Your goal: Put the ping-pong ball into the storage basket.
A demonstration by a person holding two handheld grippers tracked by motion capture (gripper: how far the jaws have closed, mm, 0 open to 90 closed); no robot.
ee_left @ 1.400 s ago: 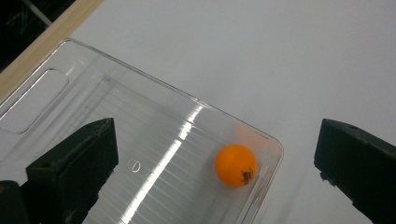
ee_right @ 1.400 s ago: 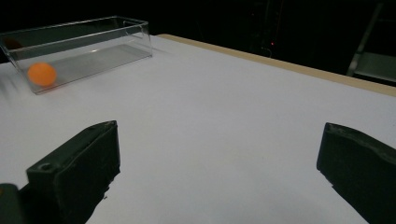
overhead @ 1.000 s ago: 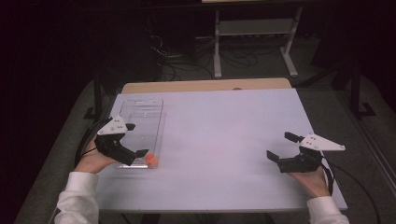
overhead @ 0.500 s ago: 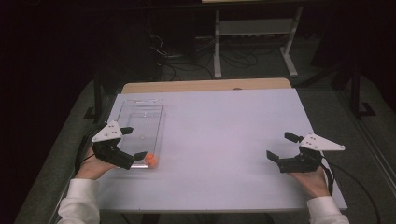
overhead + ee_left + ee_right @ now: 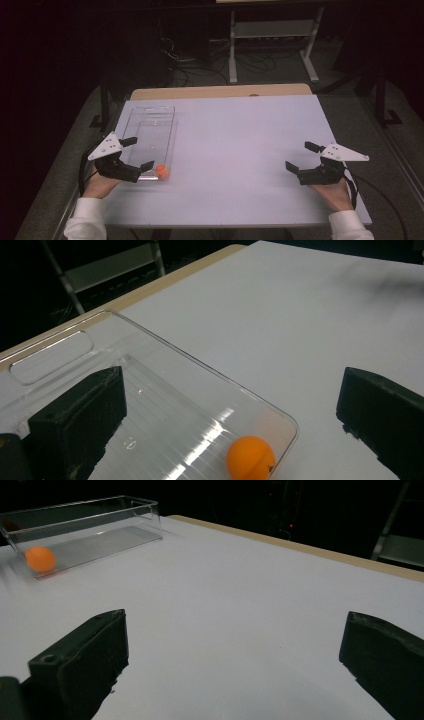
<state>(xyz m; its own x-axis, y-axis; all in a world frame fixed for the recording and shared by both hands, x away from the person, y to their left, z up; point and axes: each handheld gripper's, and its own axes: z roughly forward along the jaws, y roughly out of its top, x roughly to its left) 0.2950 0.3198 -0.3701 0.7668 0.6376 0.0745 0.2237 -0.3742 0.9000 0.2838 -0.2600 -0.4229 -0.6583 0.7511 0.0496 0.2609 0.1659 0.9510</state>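
Desk: rectangular, matte white top, smooth and bare across its middle; a strip of pale wood shows along the far edge.

Clear plastic bin: long, narrow, rectangular, transparent with thin glossy walls and rounded corners; fine ribbing on the floor and an oblong moulded recess at its far end, seen in the left gripper view. It lies lengthwise on the desk's left side.

Orange ball: small, round, smooth, matte orange; it rests on the bin floor in the near corner, close against the wall.

Left claw: black, blocky jaws with a dull rough surface, standing wide apart at the near end of the bin; one jaw is over the bin, the other beyond its long wall toward the desk's middle. It grips nothing. A grey three-cornered plate rides on top, and the hand holding it wears a white sleeve.

Right claw: same black blocky jaws, spread wide and empty, low over bare desk near the right edge, well apart from the bin.

Metal shelf frame: pale, tubular, standing on the dark floor beyond the desk
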